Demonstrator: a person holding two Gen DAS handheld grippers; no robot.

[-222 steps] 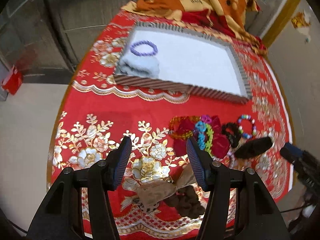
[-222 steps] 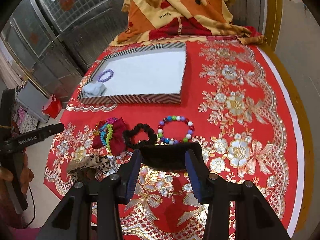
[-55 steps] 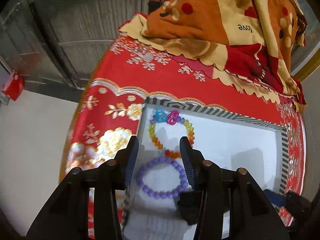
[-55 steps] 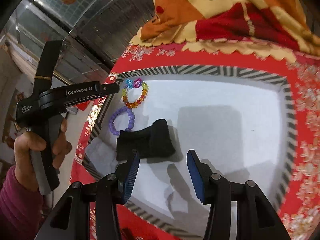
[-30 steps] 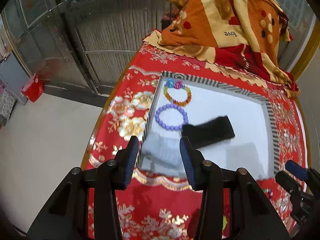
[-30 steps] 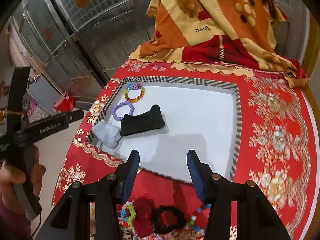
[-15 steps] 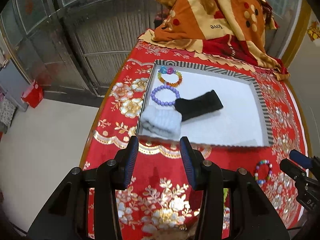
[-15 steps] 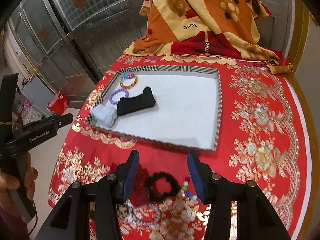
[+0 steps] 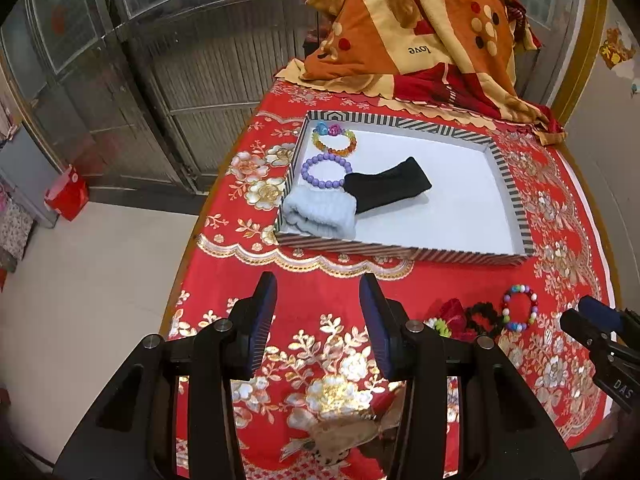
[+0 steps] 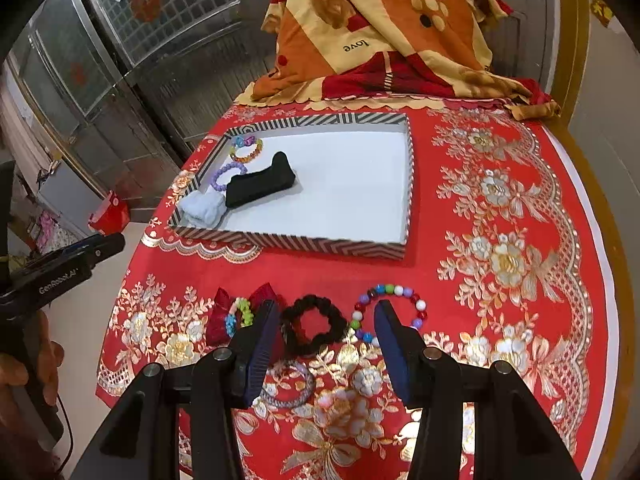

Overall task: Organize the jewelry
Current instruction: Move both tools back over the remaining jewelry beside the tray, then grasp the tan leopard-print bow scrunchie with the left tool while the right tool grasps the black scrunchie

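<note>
A striped-rim white tray [image 9: 516, 208] [image 10: 408, 184] holds an orange bead bracelet [image 9: 334, 141], a purple bead bracelet [image 9: 326, 170], a black headband [image 9: 388, 188] [image 10: 260, 186] and a pale blue headband [image 9: 320, 212]. On the red cloth in front lie a black scrunchie [image 10: 314, 324], a multicolour bead bracelet [image 10: 390, 310] [image 9: 519, 307], a red bow with a green-blue bracelet [image 10: 240, 314] and a grey hair tie [image 10: 288, 394]. My right gripper [image 10: 326, 326] is open and empty over the scrunchie. My left gripper [image 9: 318, 314] is open and empty above the cloth.
A folded orange and red blanket [image 9: 424, 40] lies at the table's far end. A leopard-print scrunchie [image 9: 344, 430] lies below the left gripper. The table's left edge drops to the floor with a red bag [image 9: 66, 194]. Metal-grille doors stand behind.
Both grippers have pulled back from the tray toward the table's near side. The right gripper now hangs over the loose pieces on the cloth. The black headband stays in the tray.
</note>
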